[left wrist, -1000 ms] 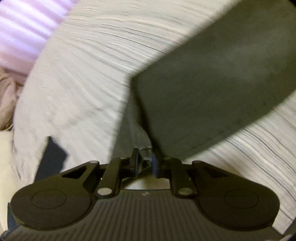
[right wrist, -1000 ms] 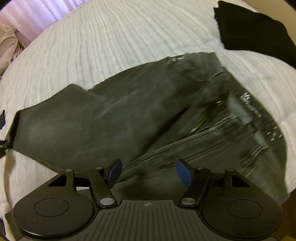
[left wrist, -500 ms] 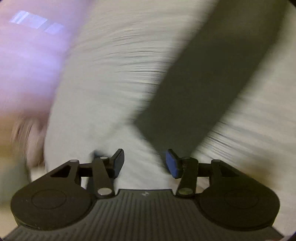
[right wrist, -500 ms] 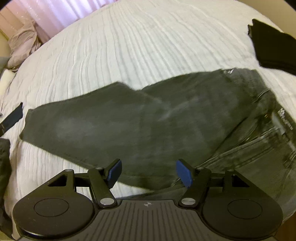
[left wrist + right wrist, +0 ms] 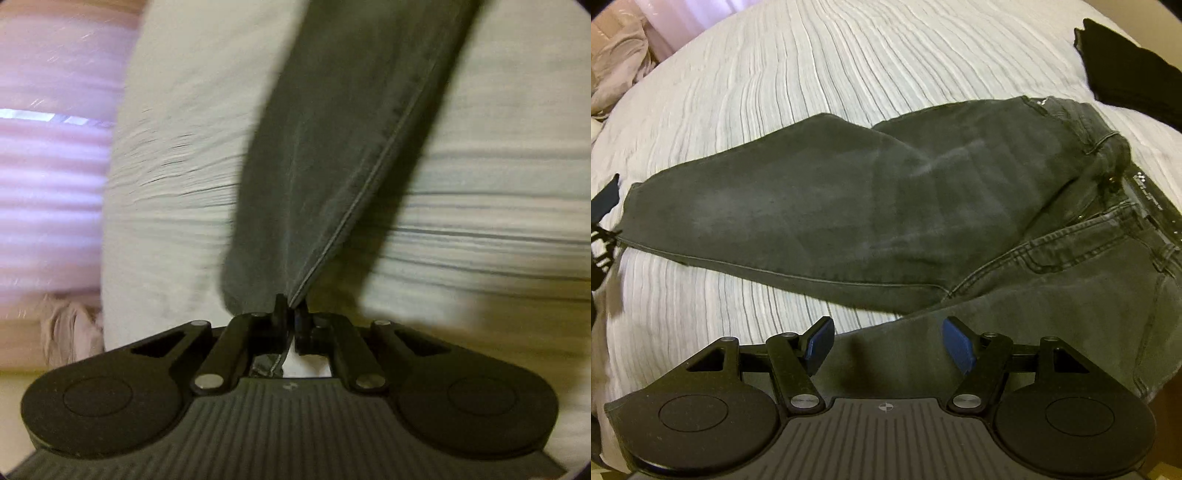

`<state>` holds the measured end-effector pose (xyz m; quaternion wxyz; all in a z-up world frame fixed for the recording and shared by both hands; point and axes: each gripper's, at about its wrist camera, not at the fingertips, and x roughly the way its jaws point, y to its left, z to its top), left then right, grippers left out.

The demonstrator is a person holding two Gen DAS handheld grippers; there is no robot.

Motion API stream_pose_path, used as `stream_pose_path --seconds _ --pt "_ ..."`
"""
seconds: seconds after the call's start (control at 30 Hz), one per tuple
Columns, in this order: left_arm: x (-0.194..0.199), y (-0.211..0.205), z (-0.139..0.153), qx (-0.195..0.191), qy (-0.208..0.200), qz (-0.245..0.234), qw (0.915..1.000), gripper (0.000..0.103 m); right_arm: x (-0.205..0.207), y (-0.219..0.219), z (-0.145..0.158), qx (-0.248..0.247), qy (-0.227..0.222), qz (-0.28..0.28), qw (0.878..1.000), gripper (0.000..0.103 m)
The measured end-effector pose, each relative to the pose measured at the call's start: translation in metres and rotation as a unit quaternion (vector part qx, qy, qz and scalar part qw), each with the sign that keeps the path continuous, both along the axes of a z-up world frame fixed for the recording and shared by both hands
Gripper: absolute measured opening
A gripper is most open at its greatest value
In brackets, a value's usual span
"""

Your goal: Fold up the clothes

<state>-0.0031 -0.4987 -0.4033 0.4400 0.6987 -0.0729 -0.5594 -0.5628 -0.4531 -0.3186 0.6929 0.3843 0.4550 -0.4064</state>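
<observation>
We have the jeans (image 5: 871, 206) spread across the bed (image 5: 820, 70), waistband toward the right of the right wrist view, one leg stretched out to the left and the other running down under our right gripper (image 5: 888, 345). The left gripper (image 5: 291, 319) has just been closing, and its jaws now stand pinched together on the hem end of the far leg; the fabric passes between them, and in the left wrist view the leg runs away taut with its side seam showing. We judge the hem is held that way so the leg can be lifted and carried over the other, lining the two up before any fold across the length. The right gripper hangs above the near leg with its jaws well apart and nothing between the blue pads (image 5: 820, 343), probably placed there to take that leg or pin it while the left one pulls. A black garment (image 5: 1126, 70) lies apart near the far right edge of the bed, and pinkish cloth (image 5: 617, 62) sits off the bed's left side.
</observation>
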Motion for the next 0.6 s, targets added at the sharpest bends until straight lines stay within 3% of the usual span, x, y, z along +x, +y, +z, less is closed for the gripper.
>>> stream_pose_path --seconds 0.1,0.2,0.27,0.4,0.5,0.6 --pt "-0.015 0.038 0.039 0.012 0.008 0.028 0.9995 0.003 -0.004 0.004 0.009 -0.006 -0.001 -0.007 1.000 0.069" --pt "-0.034 0.082 0.043 0.036 0.019 0.055 0.9977 0.003 -0.010 0.003 0.014 -0.007 -0.008 -0.025 1.000 0.069" --pt "-0.045 0.098 0.025 0.065 0.027 0.073 0.9948 0.004 -0.012 0.001 0.015 -0.003 -0.015 -0.038 0.999 0.069" --pt "-0.048 0.110 -0.006 0.084 0.007 0.109 0.9905 0.009 -0.018 0.000 0.020 0.000 -0.024 -0.057 0.998 0.069" --pt "-0.035 0.109 -0.004 0.074 0.003 0.122 0.9897 0.015 -0.026 0.003 0.024 -0.002 -0.019 -0.058 0.998 0.069" --pt "-0.043 0.123 0.015 0.039 -0.008 0.107 0.9935 0.025 -0.036 0.007 0.024 0.002 -0.017 -0.069 0.997 0.069"
